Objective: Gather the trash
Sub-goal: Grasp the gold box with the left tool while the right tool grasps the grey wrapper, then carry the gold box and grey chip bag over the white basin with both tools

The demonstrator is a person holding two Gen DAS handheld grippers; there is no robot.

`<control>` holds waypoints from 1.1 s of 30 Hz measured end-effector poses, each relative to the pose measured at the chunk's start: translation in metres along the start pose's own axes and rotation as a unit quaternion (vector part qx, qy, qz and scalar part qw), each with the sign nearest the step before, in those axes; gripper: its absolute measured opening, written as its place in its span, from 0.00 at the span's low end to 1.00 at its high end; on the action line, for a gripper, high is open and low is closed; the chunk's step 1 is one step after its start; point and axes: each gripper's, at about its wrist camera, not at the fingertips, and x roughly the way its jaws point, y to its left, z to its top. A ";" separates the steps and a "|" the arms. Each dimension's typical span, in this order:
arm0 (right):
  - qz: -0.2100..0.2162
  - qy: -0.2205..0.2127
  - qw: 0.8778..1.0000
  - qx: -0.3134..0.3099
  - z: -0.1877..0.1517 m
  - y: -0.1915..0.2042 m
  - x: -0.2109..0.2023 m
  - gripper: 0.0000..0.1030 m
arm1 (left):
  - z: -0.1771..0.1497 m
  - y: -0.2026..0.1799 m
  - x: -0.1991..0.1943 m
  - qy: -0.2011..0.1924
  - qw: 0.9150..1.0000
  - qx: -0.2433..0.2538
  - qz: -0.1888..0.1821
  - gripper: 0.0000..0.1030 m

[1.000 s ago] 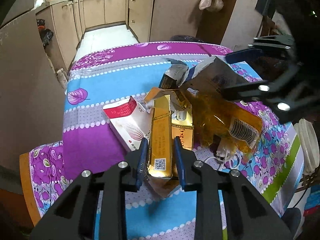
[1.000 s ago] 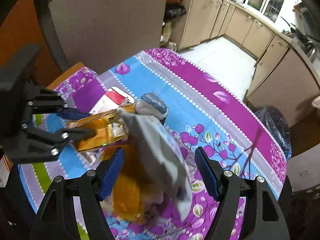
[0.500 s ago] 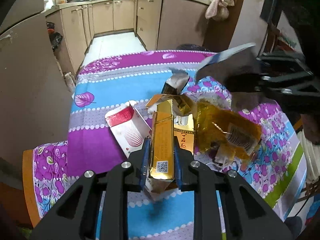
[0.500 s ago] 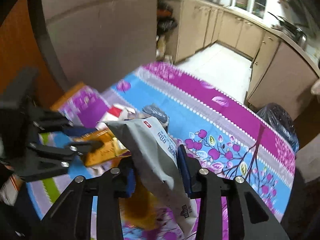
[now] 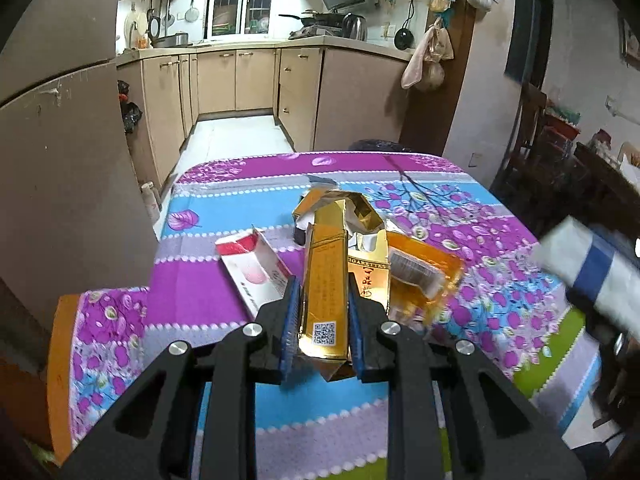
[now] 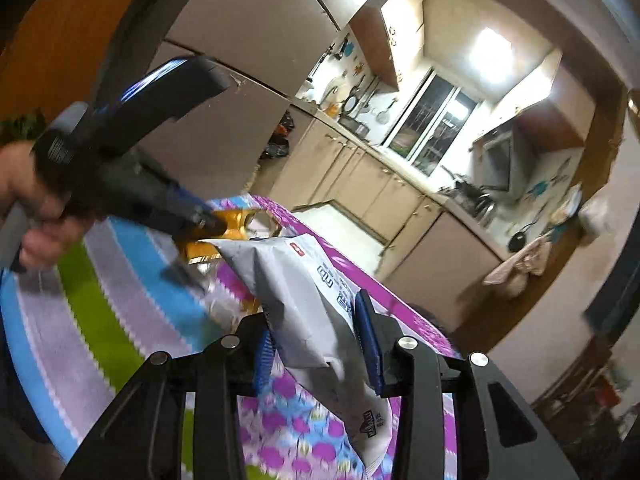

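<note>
- Left wrist view: left gripper fingers clamp the gold carton above the desk; red-white box just left, orange wrapper right, partly hidden.
- Right wrist view: right gripper, just closed, pinches the grey pouch; surroundings blurred.

1. In the left wrist view, the table lies bare along its left side and across the far purple band at upper centre.
2. A red-and-white carton, a gold pack and an amber wrapper crowd the middle.
3. A brown panel walls the left edge.
4. A grey pouch intrudes at the right edge.
</note>
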 end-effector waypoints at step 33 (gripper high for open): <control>-0.090 -0.017 0.922 0.376 -0.027 -0.104 -0.115 0.37 | -0.020 -0.126 -0.135 -0.208 0.973 -0.001 0.097 0.20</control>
